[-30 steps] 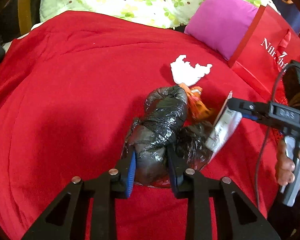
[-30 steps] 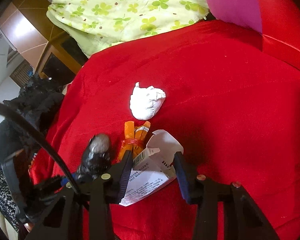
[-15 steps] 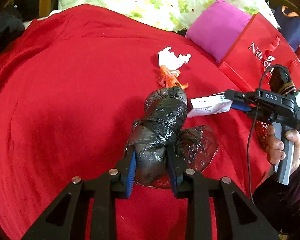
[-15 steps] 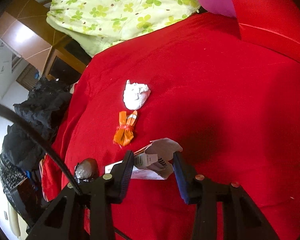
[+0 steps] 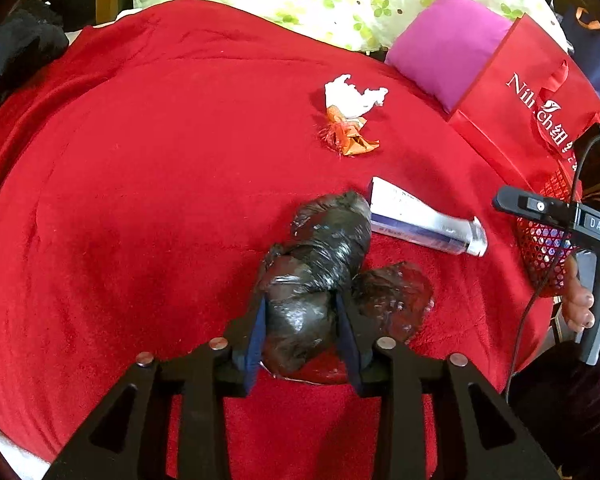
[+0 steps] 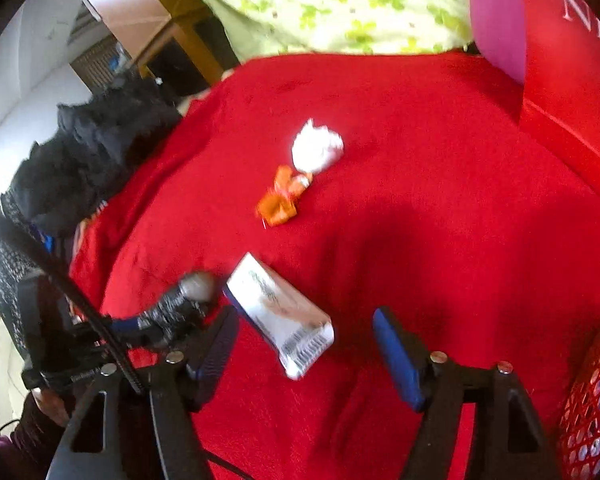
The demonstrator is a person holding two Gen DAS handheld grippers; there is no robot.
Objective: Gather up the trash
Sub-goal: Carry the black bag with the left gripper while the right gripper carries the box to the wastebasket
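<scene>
Red blanket (image 5: 140, 200); bag (image 5: 540, 92) reads "Nil…". Left gripper (image 5: 300, 320) clamps black trash bag (image 5: 320, 256); right gripper (image 6: 304, 340) spread wide, empty, over white packet (image 6: 284, 312).

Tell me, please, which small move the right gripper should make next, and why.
Probably close again on the white box: the right gripper is open with the box loose on the red blanket, beside the black bag the left gripper holds.
</scene>
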